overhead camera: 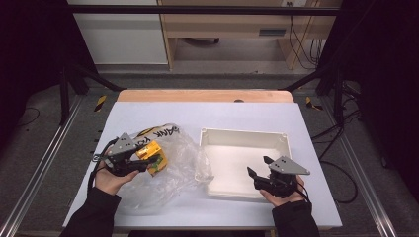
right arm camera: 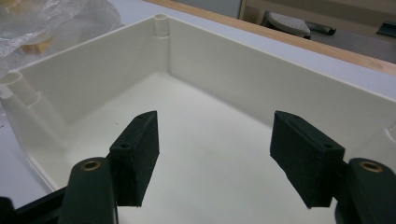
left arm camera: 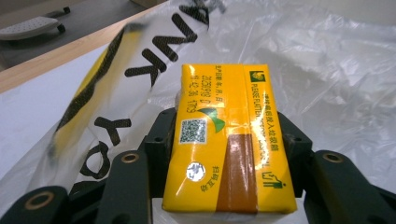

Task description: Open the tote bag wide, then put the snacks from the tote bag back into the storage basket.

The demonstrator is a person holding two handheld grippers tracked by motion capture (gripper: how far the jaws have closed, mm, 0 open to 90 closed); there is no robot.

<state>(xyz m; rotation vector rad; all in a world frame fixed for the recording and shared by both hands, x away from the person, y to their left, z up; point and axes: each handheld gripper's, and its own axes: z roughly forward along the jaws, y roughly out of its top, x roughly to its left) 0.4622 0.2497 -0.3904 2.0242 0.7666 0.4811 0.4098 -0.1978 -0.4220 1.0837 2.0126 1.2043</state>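
On the left of the white worktop (overhead camera: 148, 111), the left gripper (overhead camera: 141, 160) is held in the person's left hand (overhead camera: 109, 178), and its fingers (left arm camera: 161, 135) are clamped on the two long sides of a yellow carton (left arm camera: 224, 140). The carton points away from the hand, and its printed face with a square code and a brown stripe is turned up toward the gripper's camera. It sits over a crumpled clear plastic bag (overhead camera: 178, 163) with black lettering and a yellow-and-black stripe, which lies spread on the worktop around and beyond the carton. Just right of the bag stands a shallow white box (overhead camera: 242, 136), open at the top, its left wall touching the bag's edge. At the box's near right corner the right gripper (overhead camera: 259, 173) rests in the right hand (overhead camera: 284, 195), its fingers (right arm camera: 137, 154) spread wide with nothing between them, pointing over the box's bare floor.
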